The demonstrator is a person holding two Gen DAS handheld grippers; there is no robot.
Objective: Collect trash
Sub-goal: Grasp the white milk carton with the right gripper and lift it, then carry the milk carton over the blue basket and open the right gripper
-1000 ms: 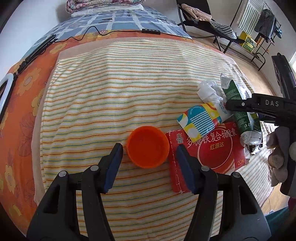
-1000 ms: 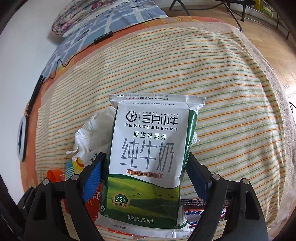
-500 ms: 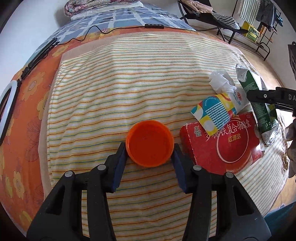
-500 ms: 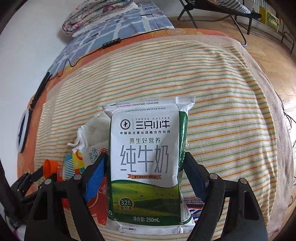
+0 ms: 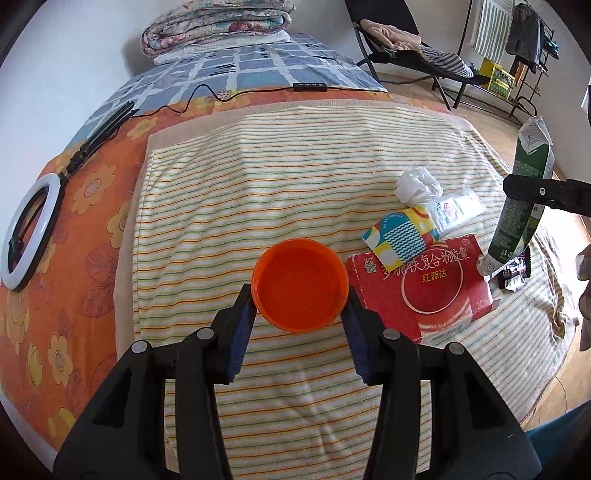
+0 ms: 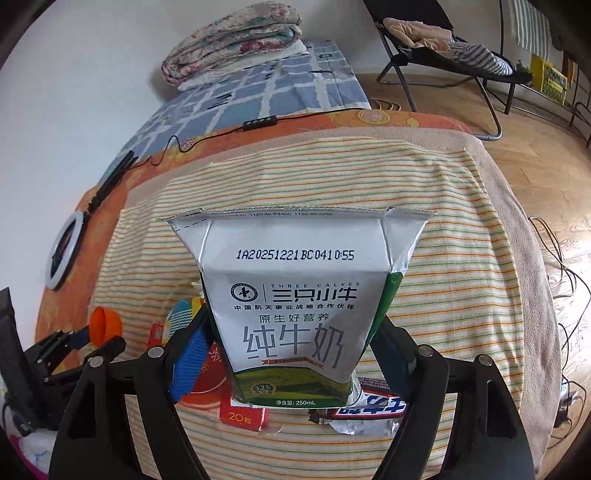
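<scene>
My left gripper is shut on an orange plastic cup, its pads against both sides, over the striped towel. The cup also shows at far left in the right wrist view. My right gripper is shut on a white and green milk carton and holds it upright, lifted above the towel; the carton shows at right in the left wrist view. A red box, a patterned tissue pack with white crumpled plastic, and a dark snack wrapper lie on the towel.
The towel covers an orange flowered sheet on a bed. A ring light and its cable lie at left. Folded quilts sit at the far end. A folding chair and a rack stand on the wooden floor at right.
My left gripper closed on the orange cup. My right gripper lifted the milk carton off the towel and tilted it upright.
</scene>
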